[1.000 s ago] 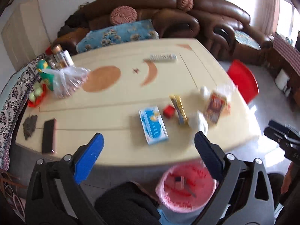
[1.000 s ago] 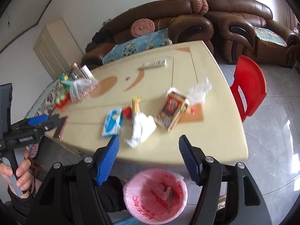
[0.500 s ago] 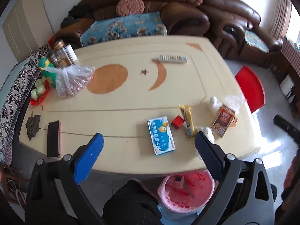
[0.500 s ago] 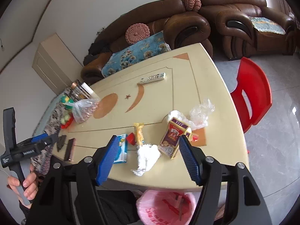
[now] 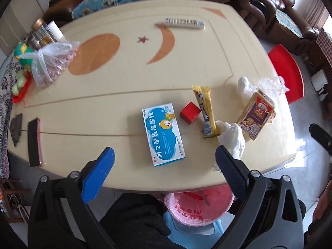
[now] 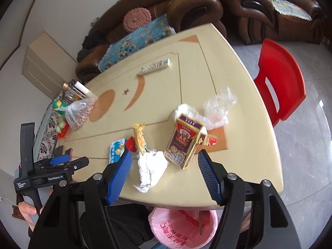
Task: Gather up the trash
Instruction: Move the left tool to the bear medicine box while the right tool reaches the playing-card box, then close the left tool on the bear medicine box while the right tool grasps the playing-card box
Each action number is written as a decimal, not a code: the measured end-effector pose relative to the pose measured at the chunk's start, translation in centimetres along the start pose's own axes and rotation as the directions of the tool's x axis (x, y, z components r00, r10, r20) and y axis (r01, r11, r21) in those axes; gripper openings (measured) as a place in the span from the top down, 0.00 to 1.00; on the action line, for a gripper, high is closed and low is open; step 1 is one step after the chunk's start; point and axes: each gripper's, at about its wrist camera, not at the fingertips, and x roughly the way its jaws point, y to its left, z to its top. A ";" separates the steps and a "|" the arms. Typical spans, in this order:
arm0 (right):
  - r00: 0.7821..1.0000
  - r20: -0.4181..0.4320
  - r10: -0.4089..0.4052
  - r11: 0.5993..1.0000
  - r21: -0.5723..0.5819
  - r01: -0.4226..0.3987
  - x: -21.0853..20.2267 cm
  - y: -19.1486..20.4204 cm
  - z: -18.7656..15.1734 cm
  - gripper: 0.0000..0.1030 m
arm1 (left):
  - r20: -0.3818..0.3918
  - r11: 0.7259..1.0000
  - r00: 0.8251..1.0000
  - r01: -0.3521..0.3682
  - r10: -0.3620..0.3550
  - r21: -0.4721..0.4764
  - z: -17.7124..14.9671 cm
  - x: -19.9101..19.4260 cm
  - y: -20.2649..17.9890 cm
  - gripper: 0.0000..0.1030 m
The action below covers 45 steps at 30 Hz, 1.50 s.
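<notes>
Nearest of all, below the table's front edge, sits a bin lined with a pink bag (image 6: 182, 226) printed with red characters too cut off to read; a few scraps lie inside it.

The left gripper (image 5: 165, 156) stands wide, its 2 pads apart with nothing between them, above the near part of the cream table (image 5: 124, 87). The right gripper (image 6: 165, 167) is also well parted and empty; the crumpled white tissue (image 6: 150, 169) lies on the table in the gap between its fingers, untouched. In the right wrist view the left tool's side shows "GenRobot.AI" and a small label, apparently "Data Acquisition System".

Just beyond the left gripper lies a blue and white medicine box (image 5: 162, 133) with a cartoon bear and large Chinese characters, 对乙酰氨基酚栓. Beside it to the right are a small red block (image 5: 189, 114) and a yellow snack wrapper (image 5: 205, 112), whose print is too small to read. The tissue touches the wrapper's near end. Right of that stands a purple and gold carton (image 6: 184, 141) with ornate Chinese lettering and a QR code, a small red pack (image 6: 211, 140) beside it, and a clear crumpled plastic bag (image 6: 217, 109) behind.

At the left edge lie a dark phone (image 5: 34, 142), then a bag of nuts (image 5: 54, 64) and jars. Farthest on the table is a white remote control (image 5: 183, 23); behind it, a brown leather sofa (image 6: 207, 6), and a red plastic chair (image 6: 280, 78) to the right.
</notes>
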 end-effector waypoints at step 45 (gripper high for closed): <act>0.962 -0.140 -0.235 0.952 0.165 0.256 17.1 -1.2 1.8 0.34 | -0.241 0.997 0.970 0.017 -0.036 -0.080 4.4 15.5 4.3 0.08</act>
